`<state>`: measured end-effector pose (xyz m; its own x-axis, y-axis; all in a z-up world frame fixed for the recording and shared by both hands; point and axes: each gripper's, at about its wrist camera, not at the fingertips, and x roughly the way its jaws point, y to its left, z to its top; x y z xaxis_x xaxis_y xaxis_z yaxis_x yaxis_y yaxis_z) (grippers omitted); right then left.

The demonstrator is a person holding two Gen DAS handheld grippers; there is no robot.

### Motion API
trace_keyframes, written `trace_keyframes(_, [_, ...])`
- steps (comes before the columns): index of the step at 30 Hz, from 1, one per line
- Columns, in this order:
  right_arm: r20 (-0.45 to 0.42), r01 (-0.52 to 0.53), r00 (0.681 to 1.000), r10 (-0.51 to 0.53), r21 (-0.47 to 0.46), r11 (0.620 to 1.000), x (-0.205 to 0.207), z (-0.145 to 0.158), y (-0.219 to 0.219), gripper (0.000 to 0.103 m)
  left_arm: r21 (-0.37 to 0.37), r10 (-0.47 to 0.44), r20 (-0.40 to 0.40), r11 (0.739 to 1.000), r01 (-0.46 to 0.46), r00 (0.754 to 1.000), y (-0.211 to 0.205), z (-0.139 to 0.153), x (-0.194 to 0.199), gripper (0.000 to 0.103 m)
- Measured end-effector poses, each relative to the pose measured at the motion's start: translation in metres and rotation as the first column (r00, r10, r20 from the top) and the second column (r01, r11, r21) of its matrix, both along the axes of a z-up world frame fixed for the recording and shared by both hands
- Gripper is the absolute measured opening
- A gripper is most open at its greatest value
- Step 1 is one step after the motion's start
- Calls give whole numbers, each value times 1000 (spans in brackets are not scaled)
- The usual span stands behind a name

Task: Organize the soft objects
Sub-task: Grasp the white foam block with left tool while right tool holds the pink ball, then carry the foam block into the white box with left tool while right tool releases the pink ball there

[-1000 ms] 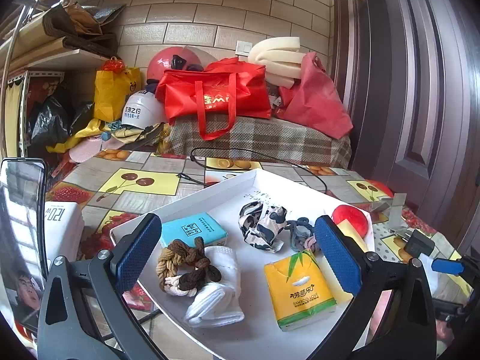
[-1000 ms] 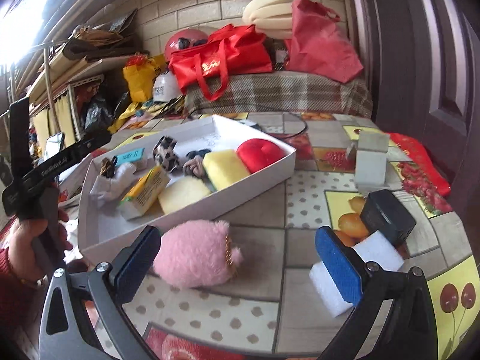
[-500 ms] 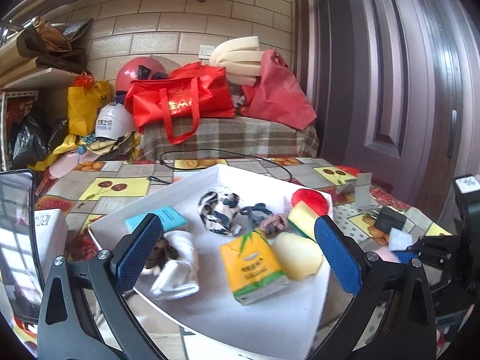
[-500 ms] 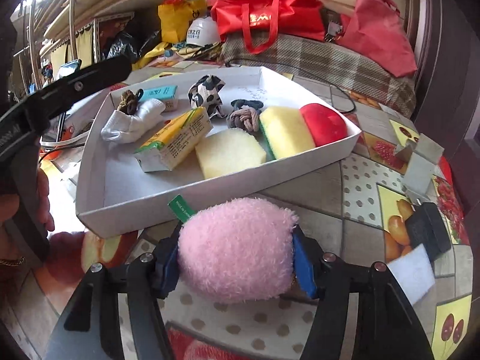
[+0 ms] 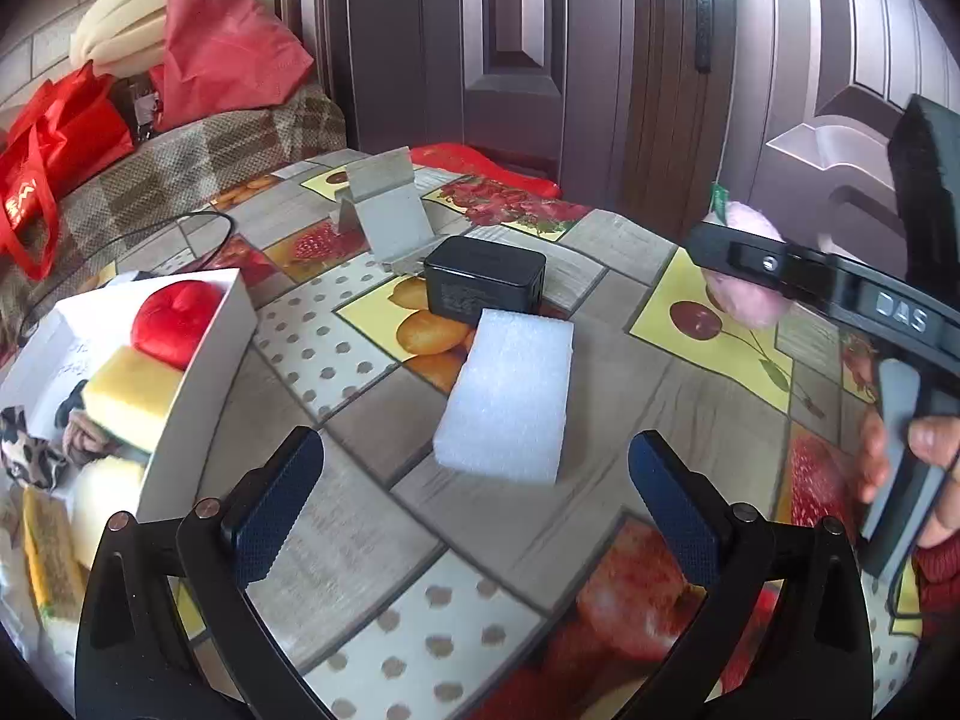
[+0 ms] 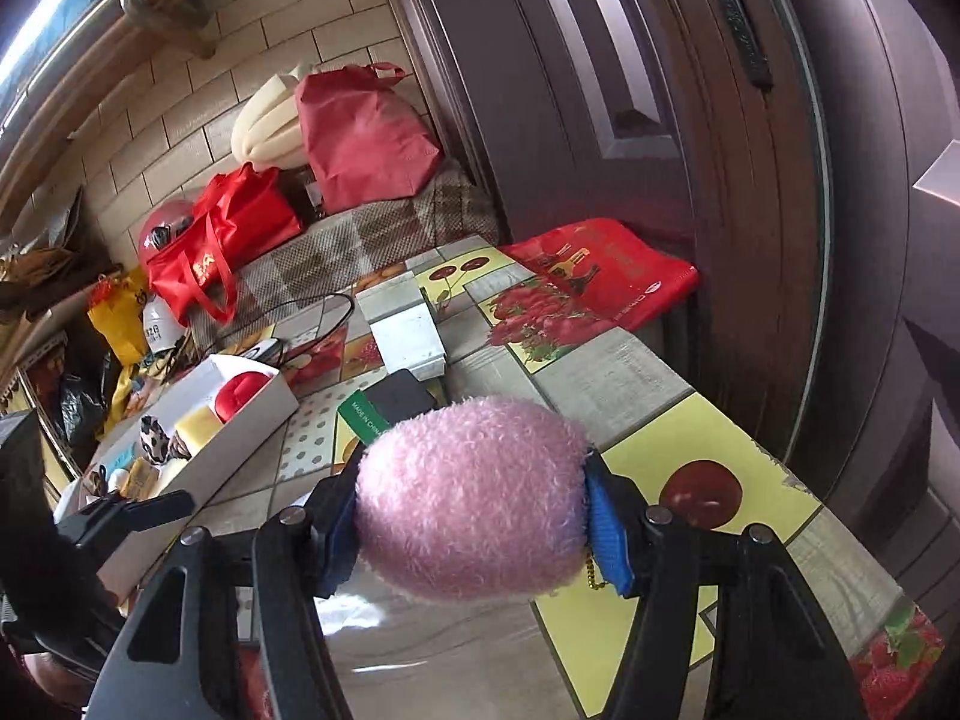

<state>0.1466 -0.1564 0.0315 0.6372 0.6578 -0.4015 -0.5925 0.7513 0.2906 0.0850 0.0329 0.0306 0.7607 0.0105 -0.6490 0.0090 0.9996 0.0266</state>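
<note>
Fruit-print table point(image 5: 606, 312) is carrying everything. White tray point(image 5: 198, 360) is sitting at its left w/ sponges & red cushion inside. White foam block point(image 5: 510, 390) is lying on the table right of the tray, just in front of a black adapter point(image 5: 483, 288). Left gripper point(image 5: 474, 504) is hanging over the table near the block, jaws spread wide, nothing btwn them. Right gripper point(image 6: 474, 516) is clamping the pink plush toy point(image 6: 474, 498) btwn both pads, up off the table.
</note>
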Motion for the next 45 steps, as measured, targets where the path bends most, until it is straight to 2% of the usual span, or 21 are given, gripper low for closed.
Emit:
trace_keyframes(5, [-28,-23,999,24,55,998,5,0,-2,64,34,-38,-131,999,43,991,-12,-18,42,100])
trace_keyframes(6, [-39,-27,999,30,64,998,7,-1,-2,64,36,-42,-138,998,47,989,-13,-20,45,91])
trace_keyframes(7, [-46,-32,998,36,70,997,7,-2,-3,64,37,-44,-150,998,50,988,-14,-22,48,74])
trace_keyframes(8, [-50,-39,998,43,72,997,7,-2,-2,64,18,-58,-160,998,62,985,-13,-24,50,67])
trace_keyframes(9, [-48,-45,998,49,71,996,6,-2,-1,64,0,-71,-149,997,72,986,-12,-23,48,49])
trace_keyframes(12, [-38,-52,998,55,71,996,4,-1,0,64,1,-51,-133,999,51,990,-11,-22,42,49])
trace_keyframes(18, [-16,-40,999,42,96,995,1,1,-4,64,30,29,36,999,-30,999,-7,-1,6,49])
trace_keyframes(22, [16,-25,1000,23,103,994,-3,3,-6,64,72,78,179,993,-93,981,-8,14,-27,49])
trace_keyframes(26, [60,-18,998,13,92,996,-10,7,-2,64,85,100,260,988,-126,960,-2,21,-62,49])
trace_keyframes(29, [85,-32,996,25,72,997,-19,10,7,64,78,122,294,985,-151,948,7,24,-88,49])
trace_keyframes(34, [67,-88,994,86,23,996,-30,7,35,64,62,177,330,976,-209,927,28,26,-122,49])
trace_keyframes(37, [88,-108,990,107,-1,994,-40,8,51,64,58,229,338,963,-263,913,42,25,-135,50])
trace_keyframes(41, [123,-124,985,124,-13,992,-51,9,68,64,6,309,342,944,-331,888,65,25,-148,50])
trace_keyframes(45, [153,-149,976,153,-36,988,-63,11,86,64,-14,343,351,932,-361,871,75,24,-158,50])
